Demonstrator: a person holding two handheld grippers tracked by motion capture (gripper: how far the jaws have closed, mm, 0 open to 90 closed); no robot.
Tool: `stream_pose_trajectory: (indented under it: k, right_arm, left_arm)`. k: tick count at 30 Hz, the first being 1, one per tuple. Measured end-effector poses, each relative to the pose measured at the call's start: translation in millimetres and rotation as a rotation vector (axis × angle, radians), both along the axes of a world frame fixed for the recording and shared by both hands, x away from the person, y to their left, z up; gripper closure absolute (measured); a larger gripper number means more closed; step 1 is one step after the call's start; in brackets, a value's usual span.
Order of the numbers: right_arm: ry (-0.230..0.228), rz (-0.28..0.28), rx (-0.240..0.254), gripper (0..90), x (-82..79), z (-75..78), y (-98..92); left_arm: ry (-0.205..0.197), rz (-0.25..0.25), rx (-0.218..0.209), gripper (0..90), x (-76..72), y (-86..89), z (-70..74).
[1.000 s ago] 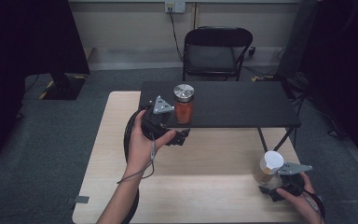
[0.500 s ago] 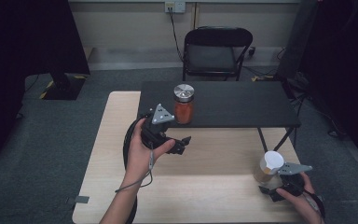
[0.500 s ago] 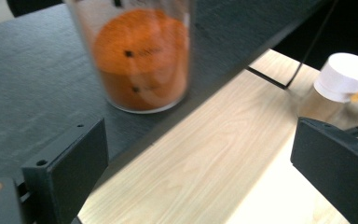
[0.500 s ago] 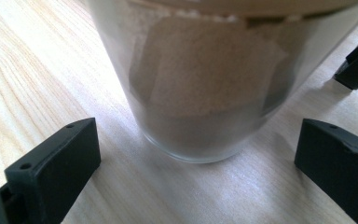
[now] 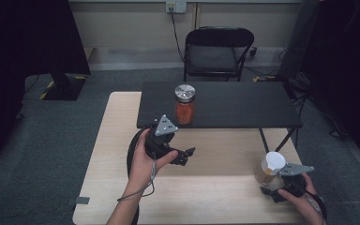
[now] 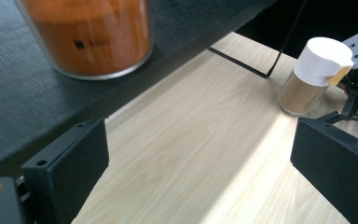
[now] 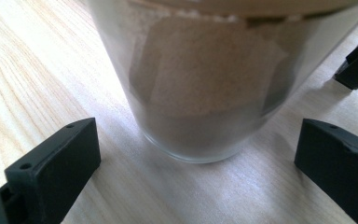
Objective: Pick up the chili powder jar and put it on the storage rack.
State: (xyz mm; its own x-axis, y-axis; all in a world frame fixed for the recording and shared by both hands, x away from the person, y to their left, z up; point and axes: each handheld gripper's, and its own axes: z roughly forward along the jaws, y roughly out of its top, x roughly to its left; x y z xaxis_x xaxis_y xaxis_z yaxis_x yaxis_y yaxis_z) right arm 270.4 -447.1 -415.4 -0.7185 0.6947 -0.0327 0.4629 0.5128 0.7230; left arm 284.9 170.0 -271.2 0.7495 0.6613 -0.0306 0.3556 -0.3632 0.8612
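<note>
The left gripper hangs over the pale wooden worktop just in front of the black shelf, its jaws spread with nothing between them. In the left gripper view the red-orange jar stands on the shelf at upper left, its top cut off by the frame edge and its small dark label smeared beyond reading. From above, that jar shows a silver lid and stands near the shelf's front edge.

At the near right corner of the worktop, the right gripper sits beside the white-lidded jar, which stands upright on the wood. The right gripper view shows this jar blurred, its upper part out of frame, its brownish contents dim behind a pale label. The jaws there stand wide on either side of the glass, clear of it, with bare wood between pad and jar. The person's right hand is partly cut off by the bottom edge.
</note>
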Motion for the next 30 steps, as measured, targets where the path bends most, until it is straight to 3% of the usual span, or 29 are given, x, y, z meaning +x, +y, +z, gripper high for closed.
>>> stream_pose_trajectory:
  k: [30]
  right_arm:
    - [0.000, 0.000, 0.000, 0.0, 0.0, 0.0, 0.0]
  left_arm:
    - [0.050, 0.015, -0.022, 3.9, -3.3, -2.0, -42.8]
